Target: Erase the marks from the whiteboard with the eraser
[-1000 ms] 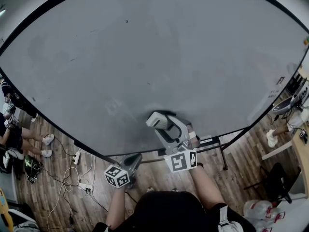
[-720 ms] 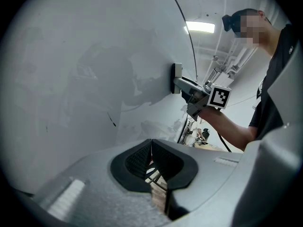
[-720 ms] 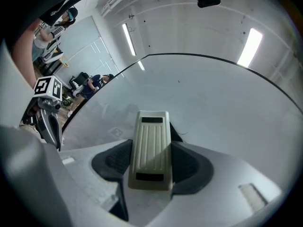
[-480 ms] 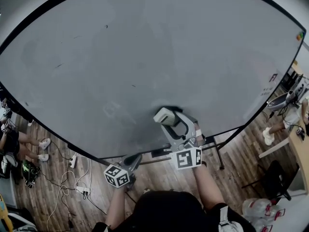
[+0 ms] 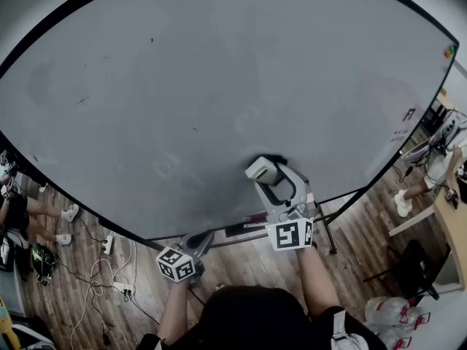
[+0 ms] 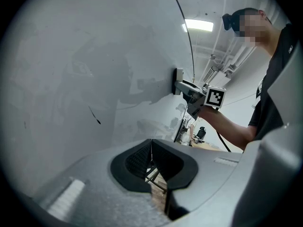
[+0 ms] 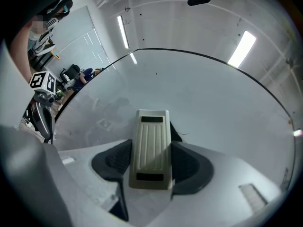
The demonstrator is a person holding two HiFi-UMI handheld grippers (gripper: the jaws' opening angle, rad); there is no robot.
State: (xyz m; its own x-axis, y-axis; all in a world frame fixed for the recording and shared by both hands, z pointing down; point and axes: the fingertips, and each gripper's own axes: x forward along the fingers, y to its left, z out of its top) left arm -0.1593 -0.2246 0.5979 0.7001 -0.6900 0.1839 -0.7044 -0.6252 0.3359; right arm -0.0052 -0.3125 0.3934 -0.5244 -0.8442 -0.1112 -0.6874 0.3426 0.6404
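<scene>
1. Here, the whiteboard [image 5: 219, 86] fills the scene. The eraser [image 5: 261, 170] sits felt-side against it, near the board's lower edge and right of its centre.
2. The right claw [image 7: 151, 163] is clamped on the eraser, with one pad on each long side of its cream, ribbed back.
3. The left claw [image 6: 152, 161] has its pads pressed together with nothing between them. It hangs below the whiteboard's lower edge, off the surface.
4. Marks left on the whiteboard: a short dark dash [image 5: 194, 129] up and left of the eraser, a speck [image 5: 152, 40] towards the board's upper left, and a faint square outline [image 5: 166, 165] to the eraser's left. Most of the surface looks wiped, so the task is probably in its late stage.
5. Hazard A: the pads grip only the eraser's narrow sides. Drag from the whiteboard on a hard stroke could twist the eraser in the claw, lift one edge and let the felt skip over ink.
6. Hazard B: the remaining marks are small and scattered well apart. A stroke aimed slightly off could pass beside one and leave it.
</scene>
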